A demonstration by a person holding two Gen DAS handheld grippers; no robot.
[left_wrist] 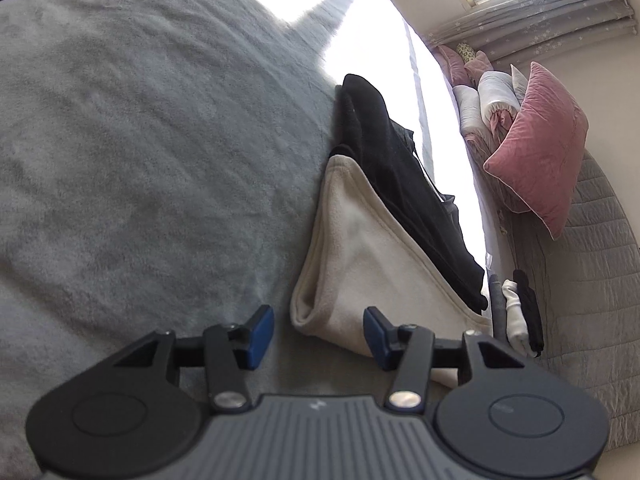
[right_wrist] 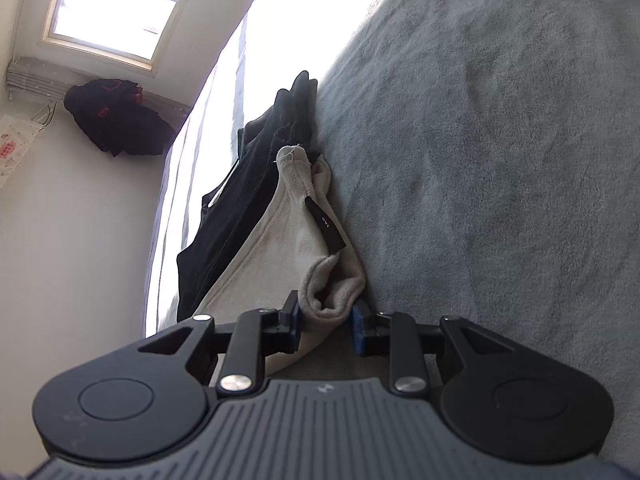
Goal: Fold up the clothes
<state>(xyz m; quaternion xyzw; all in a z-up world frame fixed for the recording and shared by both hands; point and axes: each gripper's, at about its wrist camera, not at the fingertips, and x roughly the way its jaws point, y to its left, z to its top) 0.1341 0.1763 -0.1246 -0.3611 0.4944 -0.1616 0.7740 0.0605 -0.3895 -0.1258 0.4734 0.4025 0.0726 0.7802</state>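
Note:
A folded cream fleece garment (left_wrist: 360, 264) lies on the grey bed blanket (left_wrist: 140, 140), with a black garment (left_wrist: 392, 184) against its far side. My left gripper (left_wrist: 318, 336) stands open; the cream fold's rounded corner sits between its blue pads, which do not press it. In the right wrist view the cream garment (right_wrist: 272, 248) shows a black tag (right_wrist: 326, 224) and a bunched edge. My right gripper (right_wrist: 326, 322) is shut on that bunched edge, low over the blanket (right_wrist: 480, 160). The black garment (right_wrist: 240, 200) lies to its left.
A pink pillow (left_wrist: 540, 148) and rolled bedding lean at the wall on the right. Folded socks (left_wrist: 516, 316) lie on a quilted cover beside the cream garment. Dark clothing (right_wrist: 112, 120) hangs under a window. Strong sunlight whites out the bed's far side.

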